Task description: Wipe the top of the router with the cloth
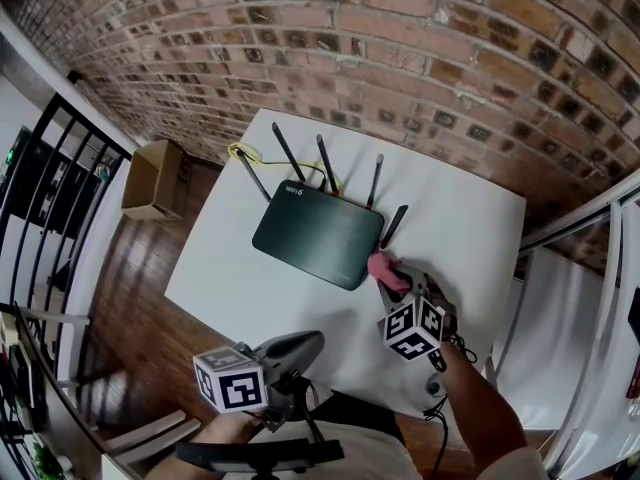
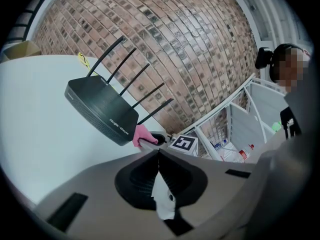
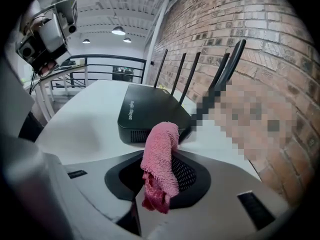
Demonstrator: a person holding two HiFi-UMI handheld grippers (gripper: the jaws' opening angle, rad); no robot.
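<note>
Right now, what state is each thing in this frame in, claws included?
Router, lying flat on the table, top bare.
Antennas, all five raised.
Cloth, bunched up, at the router's near corner, not on its top.
Right claw, shut on the cloth.
Left claw, shut, empty, clear of the router.
</note>
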